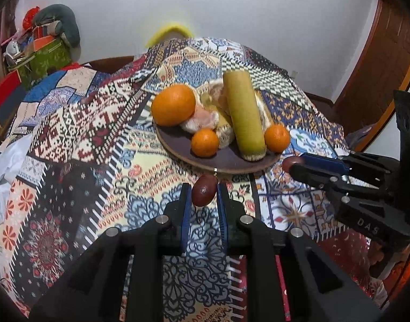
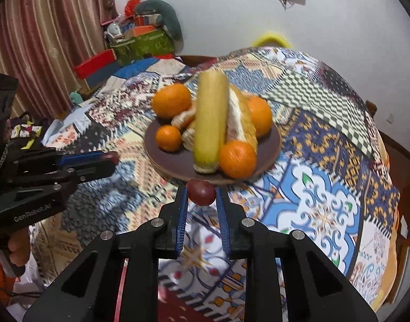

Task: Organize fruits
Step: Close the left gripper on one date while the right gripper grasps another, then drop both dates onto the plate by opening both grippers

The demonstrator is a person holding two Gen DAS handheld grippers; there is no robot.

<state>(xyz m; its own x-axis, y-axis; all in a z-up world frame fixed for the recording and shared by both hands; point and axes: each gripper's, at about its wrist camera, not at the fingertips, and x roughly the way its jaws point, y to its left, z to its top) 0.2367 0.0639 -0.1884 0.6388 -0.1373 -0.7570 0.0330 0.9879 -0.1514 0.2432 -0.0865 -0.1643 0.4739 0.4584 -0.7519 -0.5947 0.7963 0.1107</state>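
A brown plate (image 1: 226, 162) on the patterned cloth holds a large orange (image 1: 173, 105), two small oranges (image 1: 205, 142), a long yellow-green fruit (image 1: 244, 115) and peeled citrus pieces (image 1: 202, 120). My left gripper (image 1: 204, 193) is shut on a dark red fruit (image 1: 204, 190), just in front of the plate's near rim. My right gripper (image 2: 201, 193) is shut on a second dark red fruit (image 2: 201, 191), also just short of the plate (image 2: 269, 150). Each gripper shows in the other's view, the right one (image 1: 293, 164) at the plate's right, the left one (image 2: 112, 158) at its left.
The patterned quilt (image 1: 97, 139) covers the whole table and drops off at its edges. Boxes, a green bag and a grey cushion (image 1: 57, 26) are piled at the back left by the wall. A wooden door frame (image 1: 379, 80) stands at the right.
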